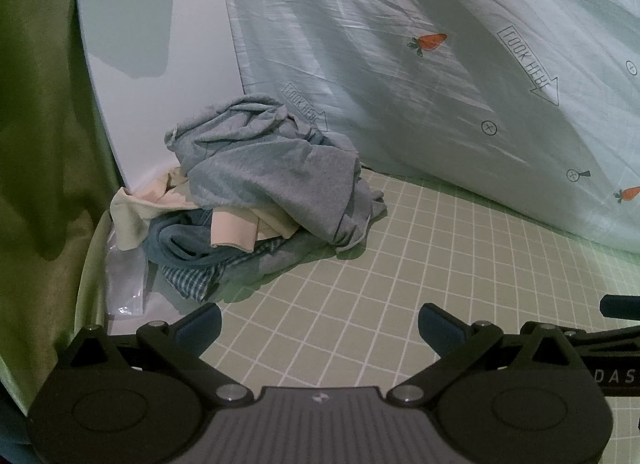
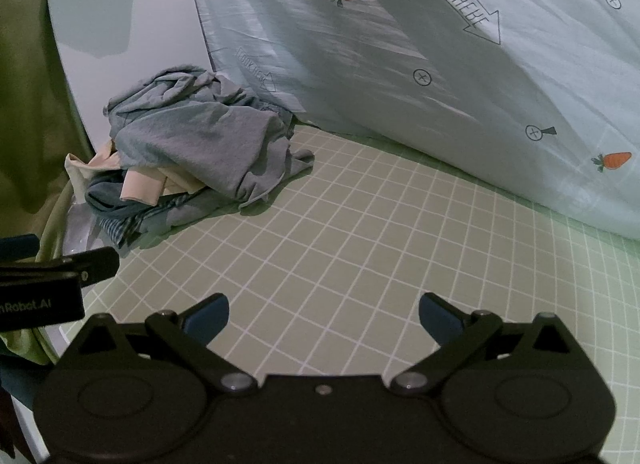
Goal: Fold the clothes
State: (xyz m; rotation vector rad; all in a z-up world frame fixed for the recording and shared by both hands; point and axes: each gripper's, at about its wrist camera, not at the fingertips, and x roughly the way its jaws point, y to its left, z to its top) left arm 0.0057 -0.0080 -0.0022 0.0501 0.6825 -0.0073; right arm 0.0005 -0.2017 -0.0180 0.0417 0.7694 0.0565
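Observation:
A heap of crumpled clothes [image 1: 256, 192] lies on a green gridded mat [image 1: 380, 288], at its far left. A grey-blue garment [image 1: 272, 160] tops the heap, with a cream piece [image 1: 232, 230] and a blue checked cloth [image 1: 188, 278] under it. My left gripper [image 1: 320, 324] stands open over the mat, short of the heap, with nothing between its fingers. In the right wrist view the same heap [image 2: 188, 160] lies far left, and my right gripper [image 2: 324, 314] is open and empty above the mat [image 2: 360, 232].
A pale quilt [image 1: 440, 64] printed with carrots rises behind the mat. A white board [image 1: 160, 48] and a green curtain [image 1: 44, 124] stand at the left. A clear plastic bag [image 1: 124, 276] lies beside the heap. The left gripper's body [image 2: 56, 276] shows at the right view's left edge.

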